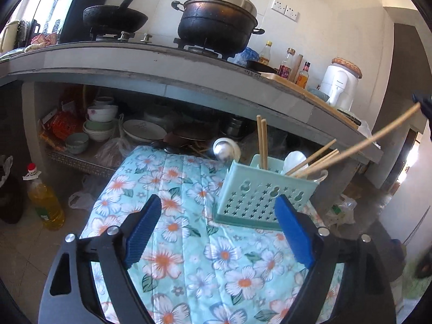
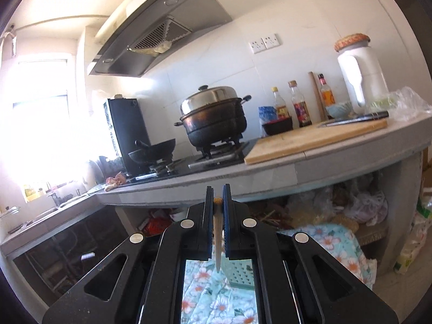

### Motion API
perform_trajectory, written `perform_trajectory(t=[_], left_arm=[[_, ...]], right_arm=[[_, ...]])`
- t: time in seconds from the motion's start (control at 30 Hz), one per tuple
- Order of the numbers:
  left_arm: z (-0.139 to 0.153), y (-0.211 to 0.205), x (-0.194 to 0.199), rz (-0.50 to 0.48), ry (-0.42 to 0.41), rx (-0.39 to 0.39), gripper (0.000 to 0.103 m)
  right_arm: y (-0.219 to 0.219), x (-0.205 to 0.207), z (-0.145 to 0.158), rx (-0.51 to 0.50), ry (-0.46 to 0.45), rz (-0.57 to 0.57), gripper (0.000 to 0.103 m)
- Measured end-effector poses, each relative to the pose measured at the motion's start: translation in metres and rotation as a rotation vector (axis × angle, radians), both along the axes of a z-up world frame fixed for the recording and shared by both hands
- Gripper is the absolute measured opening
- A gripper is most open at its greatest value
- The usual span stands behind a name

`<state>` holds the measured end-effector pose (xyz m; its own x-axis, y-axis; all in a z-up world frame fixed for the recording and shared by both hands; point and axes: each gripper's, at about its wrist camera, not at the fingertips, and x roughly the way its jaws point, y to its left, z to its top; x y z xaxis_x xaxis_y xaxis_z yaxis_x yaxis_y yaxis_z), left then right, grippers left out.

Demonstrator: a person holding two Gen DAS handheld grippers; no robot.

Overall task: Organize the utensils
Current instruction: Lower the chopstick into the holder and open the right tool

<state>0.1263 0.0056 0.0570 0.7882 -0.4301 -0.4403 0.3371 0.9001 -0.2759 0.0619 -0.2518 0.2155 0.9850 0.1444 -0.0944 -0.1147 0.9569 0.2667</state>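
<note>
Step in hand: one chopstick [image 2: 217, 232] is being carried to the utensil basket [image 1: 251, 199]. Right claw [image 2: 217, 202] is clenched on it; the stick is pinched near its butt end, which shows between the pads, and the tip hangs down toward the floral cloth [image 2: 216, 302] below. In the left wrist view the same stick [image 1: 378, 137] enters from 3 o'clock and slants down toward the basket's right compartment.

Left claw [image 1: 218, 232] is released, jaws wide, nothing between the pads; the basket sits just ahead at 1 o'clock.

Basket stands upright on the cloth-covered table [image 1: 172, 216]. Two chopsticks [image 1: 262, 143] stand upright in the left compartment; several more [image 1: 316, 159] lean in the right one beside a white spoon [image 1: 294, 159]. A steel ladle [image 1: 224, 148] lies behind the basket at 11 o'clock; whether it touches cannot be told.

Judged next: tip to be lined up over a chopstick compartment, stick lowered in, then let go. Basket looks light, so bracing by the left claw may be wanted. No loose utensils are seen on the cloth, so the task is judged near its end.
</note>
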Motion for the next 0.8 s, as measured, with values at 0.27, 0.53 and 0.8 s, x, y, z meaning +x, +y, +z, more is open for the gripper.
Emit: perform_trajectory(t=[0.27,0.53,0.8], left_arm=[[-0.015,0.012,-0.025,0.035,-0.041,0.072,0.097],[-0.020,0.014,-0.029,0.036,-0.044,0.091,0.097],[-0.018,0.006,-0.029,0.020,-0.053,0.099,0.097]], right_arm=[[0.020,0.074,0.001,-0.185,0.024,-0.090,0.005],[0.030,0.120,-0.057,-0.284,0.171,-0.122,0.005],[0.011,0.103,-0.068,-0.178,0.224,-0.101,0.031]])
